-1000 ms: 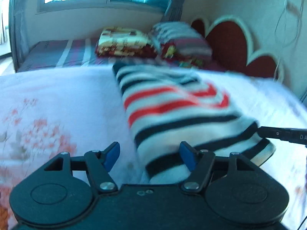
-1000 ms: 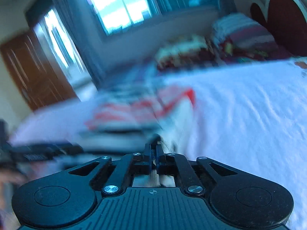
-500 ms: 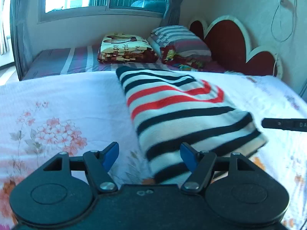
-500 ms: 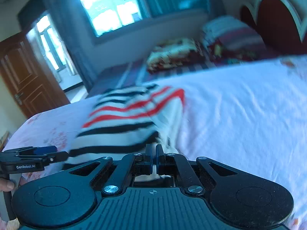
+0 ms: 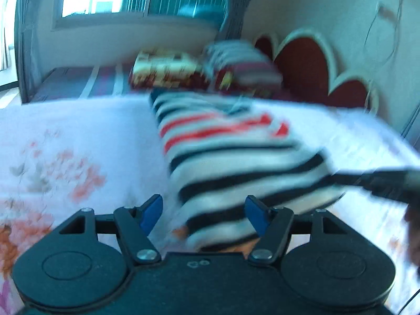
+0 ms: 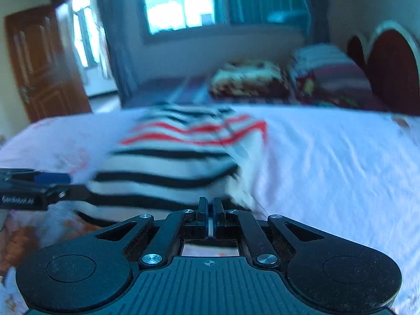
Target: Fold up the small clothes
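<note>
One folded striped sweater (image 5: 236,162), white with black bands and two red bands, lies on a bed (image 6: 328,162) covered by a white sheet with orange flower prints. Both views are smeared by motion blur, so the sweater's edges are hard to make out. The left claw (image 5: 204,214) stands open just over the sweater's near end, its two blue-tipped fingers (image 5: 151,210) apart and pressing nothing; its jaws have just narrowed slightly. The right claw (image 6: 210,207) is closed at the sweater's near right corner, and a thin pale strip shows between its jaws, though blur hides whether cloth is pinched. Behind the bed lie one folded patterned blanket (image 5: 165,68) and one striped pillow (image 5: 241,63), beside a red scalloped headboard (image 5: 309,65).
</note>
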Available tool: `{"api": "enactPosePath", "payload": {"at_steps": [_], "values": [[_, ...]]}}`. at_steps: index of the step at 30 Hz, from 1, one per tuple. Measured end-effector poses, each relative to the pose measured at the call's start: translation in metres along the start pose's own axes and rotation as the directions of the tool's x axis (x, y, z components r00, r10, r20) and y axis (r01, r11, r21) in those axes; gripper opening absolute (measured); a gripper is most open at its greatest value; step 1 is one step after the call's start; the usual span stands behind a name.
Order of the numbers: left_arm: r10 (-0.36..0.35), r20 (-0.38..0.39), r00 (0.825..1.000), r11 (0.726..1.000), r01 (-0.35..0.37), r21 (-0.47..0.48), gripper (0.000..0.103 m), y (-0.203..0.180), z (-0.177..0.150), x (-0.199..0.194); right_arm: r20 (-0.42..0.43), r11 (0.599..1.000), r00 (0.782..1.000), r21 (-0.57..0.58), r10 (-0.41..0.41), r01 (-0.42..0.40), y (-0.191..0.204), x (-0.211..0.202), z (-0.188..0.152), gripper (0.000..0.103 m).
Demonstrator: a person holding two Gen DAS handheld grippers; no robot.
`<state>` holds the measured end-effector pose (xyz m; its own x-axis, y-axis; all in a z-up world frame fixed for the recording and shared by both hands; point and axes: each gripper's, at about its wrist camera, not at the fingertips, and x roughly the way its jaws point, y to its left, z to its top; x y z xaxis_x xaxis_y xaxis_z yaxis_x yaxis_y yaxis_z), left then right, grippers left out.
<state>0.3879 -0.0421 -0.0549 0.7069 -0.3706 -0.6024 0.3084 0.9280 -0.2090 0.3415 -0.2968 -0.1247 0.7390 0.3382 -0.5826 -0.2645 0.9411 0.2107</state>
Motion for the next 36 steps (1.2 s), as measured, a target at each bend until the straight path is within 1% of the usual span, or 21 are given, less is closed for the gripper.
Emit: {"api": "enactPosePath", "payload": {"at_steps": [2, 4, 6, 8, 9, 10, 11, 12, 14, 17, 18, 20, 21, 22, 26, 28, 29, 30, 32, 33, 36], "values": [[-0.065, 0.041, 0.997, 0.998, 0.065, 0.004, 0.066, -0.015, 0.006, -0.002, 0.009, 0.999, 0.999, -0.003, 0.05, -0.05, 0.011, 0.003, 0.002, 0.002], [-0.075, -0.003, 0.997, 0.997, 0.075, 0.031, 0.066, -0.032, 0.006, 0.013, -0.012, 0.998, 0.998, -0.018, 0.055, -0.055, 0.021, 0.014, 0.001, 0.002], [-0.064, -0.061, 0.996, 0.997, 0.066, 0.026, 0.066, -0.04, -0.002, 0.032, -0.047, 0.998, 0.997, -0.019, 0.063, -0.064, 0.025, 0.027, -0.002, 0.002], [-0.031, -0.1, 0.995, 0.999, 0.033, 0.021, 0.066, -0.041, -0.012, 0.046, -0.065, 0.998, 0.997, -0.053, 0.029, -0.032, 0.027, 0.035, -0.007, 0.002], [-0.022, -0.091, 0.996, 0.999, 0.024, 0.028, 0.066, -0.041, -0.017, 0.046, -0.079, 0.997, 0.997, -0.072, 0.004, -0.01, 0.025, 0.037, -0.009, 0.002], [-0.013, -0.082, 0.997, 0.999, 0.016, 0.043, 0.067, -0.041, -0.021, 0.045, -0.098, 0.996, 0.994, -0.088, -0.041, 0.032, 0.02, 0.04, -0.014, 0.002], [0.001, -0.077, 0.997, 0.998, 0.003, 0.06, 0.067, -0.041, -0.023, 0.044, -0.106, 0.993, 0.991, -0.092, -0.082, 0.072, 0.014, 0.04, -0.017, 0.002], [0.008, -0.074, 0.997, 0.998, -0.003, 0.066, 0.067, -0.04, -0.026, 0.042, -0.11, 0.993, 0.989, -0.077, -0.1, 0.092, 0.004, 0.039, -0.019, 0.001], [0.007, -0.075, 0.997, 0.997, -0.001, 0.08, 0.067, -0.035, -0.029, 0.039, -0.127, 0.997, 0.989, -0.022, -0.07, 0.068, -0.012, 0.037, -0.022, 0.0], [-0.007, -0.081, 0.997, 0.996, 0.014, 0.087, 0.067, -0.03, -0.028, 0.036, -0.136, 0.997, 0.988, -0.032, -0.071, 0.067, -0.01, 0.038, -0.018, 0.0], [-0.016, -0.081, 0.997, 0.997, 0.022, 0.073, 0.066, -0.029, -0.022, 0.031, -0.12, 0.998, 0.99, -0.024, -0.068, 0.066, -0.009, 0.032, -0.012, 0.0], [-0.016, -0.003, 1.0, 0.999, 0.016, 0.038, 0.067, -0.023, -0.009, 0.014, -0.018, 0.998, 0.998, -0.019, -0.062, 0.062, -0.006, 0.014, 0.001, 0.0], [-0.01, 0.025, 1.0, 0.999, 0.009, 0.043, 0.067, -0.021, 0.0, 0.011, 0.011, 0.997, 0.997, -0.02, -0.071, 0.071, -0.006, 0.011, 0.008, 0.0], [-0.001, 0.031, 1.0, 0.999, 0.0, 0.047, 0.067, -0.018, 0.008, 0.013, 0.023, 0.997, 0.997, -0.011, -0.073, 0.073, -0.009, 0.013, 0.015, 0.0], [0.004, -0.001, 1.0, 0.999, -0.004, 0.046, 0.067, -0.011, 0.03, 0.041, 0.014, 0.997, 0.997, 0.015, -0.073, 0.073, -0.02, 0.041, 0.035, 0.0], [0.022, -0.084, 0.996, 0.998, -0.017, 0.053, 0.068, -0.007, 0.028, 0.062, -0.038, 0.997, 0.996, 0.013, -0.08, 0.081, -0.027, 0.059, 0.035, 0.0], [0.062, -0.105, 0.993, 0.995, -0.053, 0.087, 0.07, -0.008, 0.025, 0.07, -0.077, 0.996, 0.993, 0.008, -0.089, 0.089, -0.031, 0.068, 0.032, 0.0], [0.08, -0.115, 0.99, 0.992, -0.067, 0.11, 0.073, -0.008, 0.023, 0.075, -0.07, 0.997, 0.995, 0.008, -0.075, 0.076, -0.033, 0.07, 0.03, 0.0], [0.068, -0.132, 0.989, 0.993, -0.055, 0.101, 0.074, -0.003, 0.025, 0.076, -0.078, 0.997, 0.994, -0.018, -0.074, 0.073, -0.032, 0.07, 0.034, 0.0], [0.067, -0.137, 0.988, 0.994, -0.054, 0.1, 0.073, -0.002, 0.029, 0.072, -0.073, 0.997, 0.995, -0.027, -0.073, 0.072, -0.03, 0.067, 0.034, 0.0], [0.11, -0.078, 0.991, 0.987, -0.099, 0.126, 0.072, -0.002, 0.039, 0.065, -0.003, 0.997, 0.998, -0.025, -0.069, 0.069, -0.03, 0.061, 0.041, 0.0]]}}
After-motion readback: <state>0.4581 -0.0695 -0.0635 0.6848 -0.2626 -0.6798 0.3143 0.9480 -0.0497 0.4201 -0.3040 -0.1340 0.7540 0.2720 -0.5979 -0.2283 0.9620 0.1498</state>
